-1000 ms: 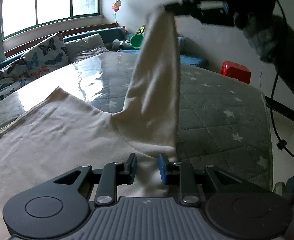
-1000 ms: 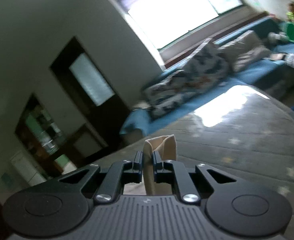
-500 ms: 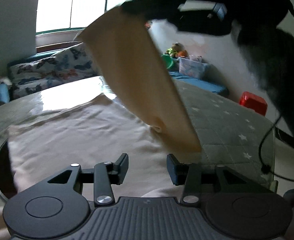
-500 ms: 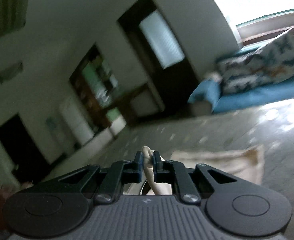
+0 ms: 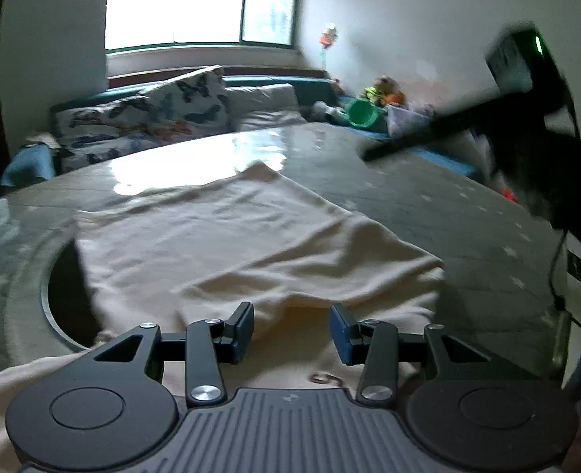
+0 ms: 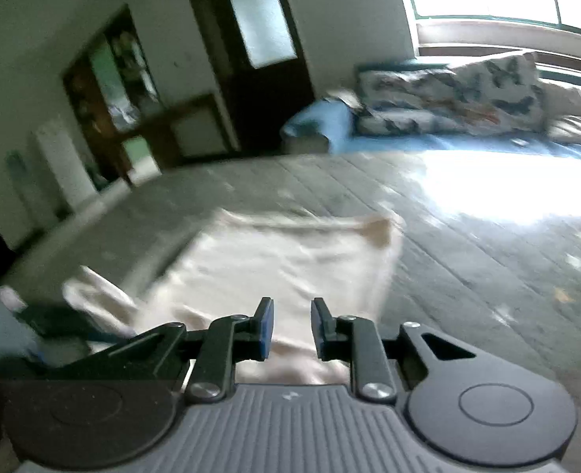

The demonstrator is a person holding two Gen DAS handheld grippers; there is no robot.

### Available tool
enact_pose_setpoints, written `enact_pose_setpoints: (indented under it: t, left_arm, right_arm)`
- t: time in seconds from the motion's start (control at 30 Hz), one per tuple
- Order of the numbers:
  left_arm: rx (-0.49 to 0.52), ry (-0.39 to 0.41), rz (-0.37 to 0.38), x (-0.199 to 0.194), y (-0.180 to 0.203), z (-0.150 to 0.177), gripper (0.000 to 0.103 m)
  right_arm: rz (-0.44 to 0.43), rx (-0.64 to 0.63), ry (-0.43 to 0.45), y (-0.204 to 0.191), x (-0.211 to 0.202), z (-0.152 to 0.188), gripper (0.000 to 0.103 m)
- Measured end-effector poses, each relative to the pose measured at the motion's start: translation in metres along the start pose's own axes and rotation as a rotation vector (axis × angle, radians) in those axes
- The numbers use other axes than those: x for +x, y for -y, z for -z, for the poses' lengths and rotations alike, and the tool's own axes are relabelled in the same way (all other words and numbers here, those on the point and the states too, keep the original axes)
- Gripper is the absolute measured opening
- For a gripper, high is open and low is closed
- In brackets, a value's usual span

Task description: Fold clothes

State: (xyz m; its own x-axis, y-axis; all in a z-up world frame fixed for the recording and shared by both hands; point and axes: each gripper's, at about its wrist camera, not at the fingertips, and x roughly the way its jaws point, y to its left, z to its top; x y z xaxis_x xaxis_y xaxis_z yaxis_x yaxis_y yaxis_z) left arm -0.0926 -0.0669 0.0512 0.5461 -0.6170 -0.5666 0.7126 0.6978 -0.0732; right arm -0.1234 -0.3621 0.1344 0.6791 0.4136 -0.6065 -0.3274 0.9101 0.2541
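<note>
A cream garment point(image 5: 227, 236) lies spread on the grey star-quilted table point(image 5: 448, 213), with one sleeve folded across its body near the front. My left gripper point(image 5: 290, 329) hovers open just above the garment's near edge, nothing between its fingers. In the right wrist view the same garment point(image 6: 274, 260) lies below my right gripper point(image 6: 290, 327), whose jaws are opening with a clear gap and no cloth between the pads. The other gripper point(image 5: 527, 79) shows blurred at the upper right of the left wrist view.
A round dark hole point(image 5: 65, 295) is cut in the table at the left, partly under the garment. A blue sofa with butterfly cushions point(image 5: 152, 118) runs behind the table. Toys and a green bowl point(image 5: 361, 112) sit at the back right. A dark door point(image 6: 266, 51) stands beyond.
The right gripper carried the raised sleeve across the garment, lowered it and let it go. The sleeve now lies flat on the body. The left gripper opened wider and drew back.
</note>
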Motion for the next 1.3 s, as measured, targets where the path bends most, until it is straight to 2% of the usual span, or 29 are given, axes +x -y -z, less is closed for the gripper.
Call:
enact_pose_setpoints:
  t: [0.17,0.33,0.4,0.47,0.53,0.77,0.9,1.03,1.13,1.3]
  left_arm:
    - [-0.057,0.02,-0.058,0.002,-0.017,-0.009,0.046]
    - [-0.051,-0.019,-0.084,0.016,-0.022,-0.007,0.044]
    - [-0.051,-0.045,-0.088,0.023,-0.022,-0.002,0.039]
    - [-0.056,-0.067,-0.082,0.027,-0.023,0.002,0.026]
    - [-0.049,-0.079,-0.092,0.029,-0.023,0.006,0.019]
    - [-0.011,-0.079,-0.111,0.025,-0.019,0.01,0.013]
    - [-0.001,-0.076,-0.121,0.021,-0.016,0.009,0.013]
    - [-0.044,-0.075,-0.116,0.017,-0.021,0.006,0.015]
    - [-0.064,-0.083,-0.136,0.018,-0.022,0.004,0.027]
    - [-0.135,-0.121,-0.145,0.03,-0.03,0.0,0.031]
  right_arm:
    - [0.028,0.074,-0.06,0.024,0.012,0.017,0.021]
    - [0.008,0.13,-0.069,0.034,0.016,0.028,0.022]
    - [0.01,0.116,-0.075,0.033,0.024,0.032,0.022]
    - [0.025,0.083,-0.087,0.028,0.028,0.036,0.022]
    - [0.041,0.059,-0.093,0.027,0.03,0.039,0.023]
    - [0.09,0.046,-0.083,0.033,0.023,0.04,0.024]
    - [0.085,0.058,-0.056,0.036,0.02,0.035,0.025]
    - [0.065,0.052,-0.033,0.032,0.017,0.029,0.029]
    - [0.053,0.042,-0.03,0.028,0.016,0.029,0.031]
    - [0.046,0.029,-0.038,0.024,0.017,0.032,0.031]
